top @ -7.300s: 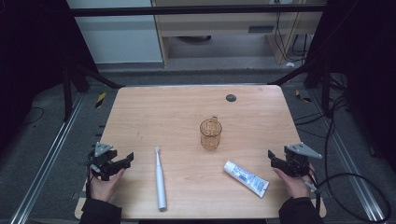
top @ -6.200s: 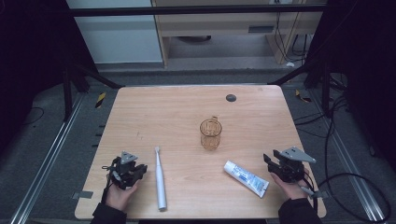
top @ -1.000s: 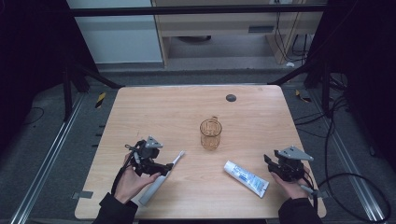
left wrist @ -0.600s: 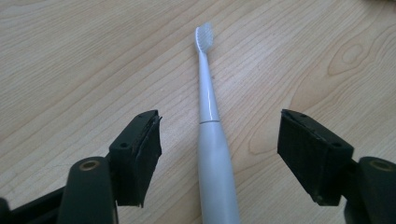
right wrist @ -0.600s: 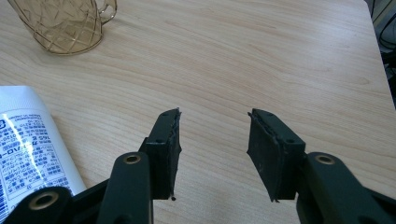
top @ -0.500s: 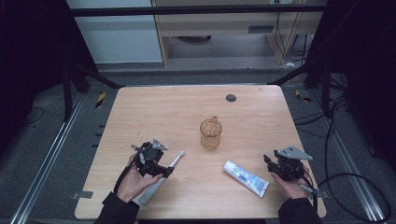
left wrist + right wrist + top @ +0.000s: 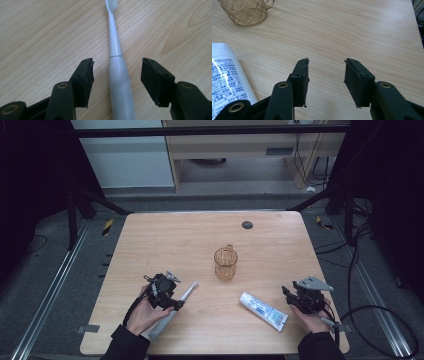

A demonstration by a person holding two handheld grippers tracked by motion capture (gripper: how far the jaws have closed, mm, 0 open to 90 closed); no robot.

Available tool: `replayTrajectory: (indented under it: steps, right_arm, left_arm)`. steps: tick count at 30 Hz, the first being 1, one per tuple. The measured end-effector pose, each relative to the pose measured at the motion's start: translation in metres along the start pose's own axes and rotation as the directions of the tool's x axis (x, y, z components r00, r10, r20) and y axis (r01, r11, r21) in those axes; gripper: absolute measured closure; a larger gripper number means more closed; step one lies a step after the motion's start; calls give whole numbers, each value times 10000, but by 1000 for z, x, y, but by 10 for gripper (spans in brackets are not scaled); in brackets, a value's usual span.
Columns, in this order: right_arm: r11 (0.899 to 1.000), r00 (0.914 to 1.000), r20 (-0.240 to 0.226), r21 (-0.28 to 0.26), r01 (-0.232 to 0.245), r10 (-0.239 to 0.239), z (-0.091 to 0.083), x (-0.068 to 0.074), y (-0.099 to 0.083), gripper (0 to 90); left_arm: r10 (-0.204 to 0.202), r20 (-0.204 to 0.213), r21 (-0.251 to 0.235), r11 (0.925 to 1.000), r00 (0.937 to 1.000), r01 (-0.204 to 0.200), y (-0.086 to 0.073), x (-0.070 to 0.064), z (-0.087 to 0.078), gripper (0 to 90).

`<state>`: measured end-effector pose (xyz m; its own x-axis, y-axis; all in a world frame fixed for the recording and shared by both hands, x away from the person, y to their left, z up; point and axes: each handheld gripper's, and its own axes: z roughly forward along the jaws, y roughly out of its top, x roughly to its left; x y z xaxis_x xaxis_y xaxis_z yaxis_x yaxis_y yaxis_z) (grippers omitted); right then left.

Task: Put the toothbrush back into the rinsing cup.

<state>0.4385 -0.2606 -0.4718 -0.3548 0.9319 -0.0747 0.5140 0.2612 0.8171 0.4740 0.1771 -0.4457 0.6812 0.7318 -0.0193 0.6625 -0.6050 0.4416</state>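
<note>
Left of the glass mug, the left gripper straddles the toothbrush, jaws spread and clear of the handle on both sides, positioned for a grasp near the neck. The toothbrush lies flat on the table, head toward the mug. Right of the mug, beyond the toothpaste tube, the right gripper rests released, holding nothing.

Table evenly lit from overhead; surroundings fall off to near black. Soft shadows under both tongs in the gripper views, glare on the toothpaste tube. High view slightly soft; nearest tong bases blurred.
</note>
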Motion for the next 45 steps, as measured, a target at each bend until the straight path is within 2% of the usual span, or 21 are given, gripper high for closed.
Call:
replayTrajectory:
  steps: [20, 26, 45]
  right_arm:
    - [9999, 10000, -25, 88, 52, -52, 1, 0, 0, 548]
    - [9999, 10000, -56, 97, 39, -39, 1, 0, 0, 553]
    - [9999, 9999, -105, 147, -27, 28, 1, 0, 0, 558]
  left_arm:
    - [-12, 33, 591, 9982, 10000, 10, 0, -3, 14, 511]
    - [-4, 31, 816, 9967, 10000, 2, 0, -3, 19, 557]
    - [-121, 199, 1061, 9943, 9997, 100, -1, -1, 24, 648]
